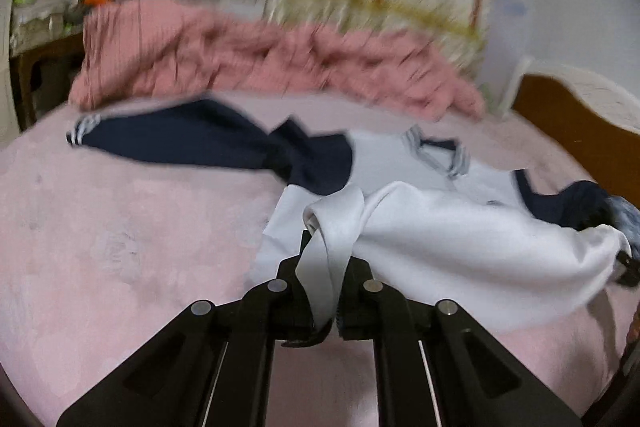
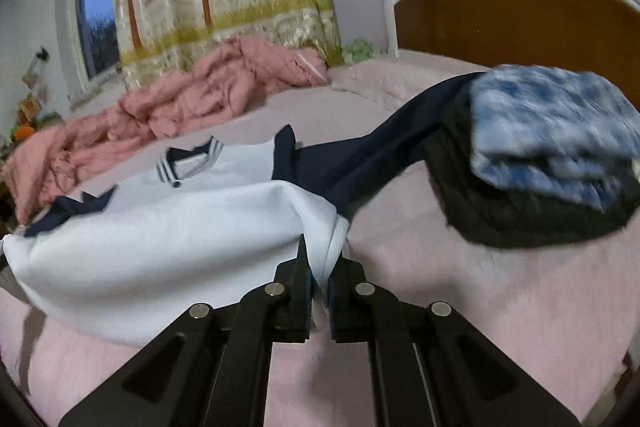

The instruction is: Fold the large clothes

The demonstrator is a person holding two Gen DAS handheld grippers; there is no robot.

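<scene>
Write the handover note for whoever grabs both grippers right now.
Left hand-held gripper: shut on the white hem of the jacket, at its left corner.
Right hand-held gripper: shut on the same hem at the other corner.
The jacket, white body with navy sleeves, lies on the pink bed sheet, collar at the far end, hem raised off the bed. One navy sleeve runs toward a folded pile at the right.
Done: both hem corners gripped and raised.
Left: probably carry the hem up to the collar, then deal with the sleeves.
</scene>
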